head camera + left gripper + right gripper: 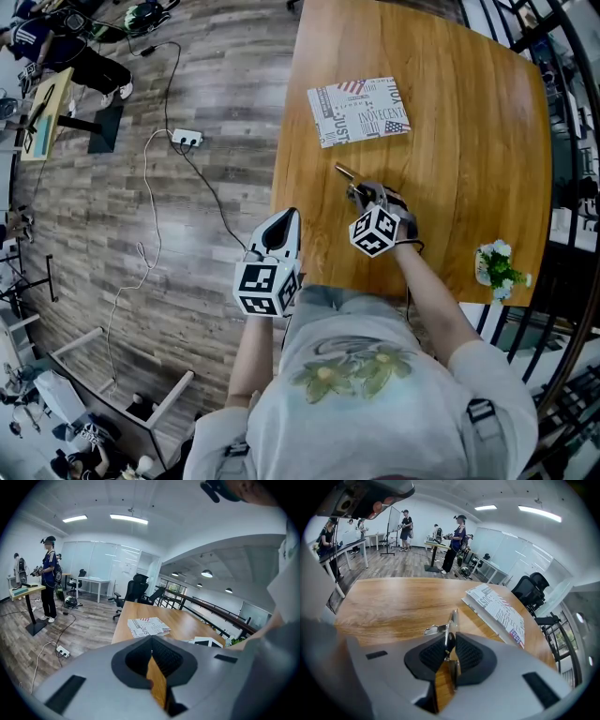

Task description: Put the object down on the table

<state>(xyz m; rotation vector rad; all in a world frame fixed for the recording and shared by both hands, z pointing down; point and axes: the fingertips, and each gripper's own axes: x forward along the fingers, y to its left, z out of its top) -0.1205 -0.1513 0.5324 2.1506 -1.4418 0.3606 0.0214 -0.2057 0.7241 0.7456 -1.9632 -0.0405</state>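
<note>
Metal object [451, 619]: laid on table [389, 602], seemingly put down (release judged nearly complete). Right gripper [449, 640]: jaws slightly parted around it; withdrawal outstanding. Left gripper [151, 639]: jaws closed, nothing held.

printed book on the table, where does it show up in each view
Head view: the printed book lies top centre, on the far part of the table from the person.
Left gripper view: the book sits at the middle of the picture, near the table's left edge.
Right gripper view: the book lies right of centre, running back at a slant.
Shared landmark: the wooden table it lies on.
</note>
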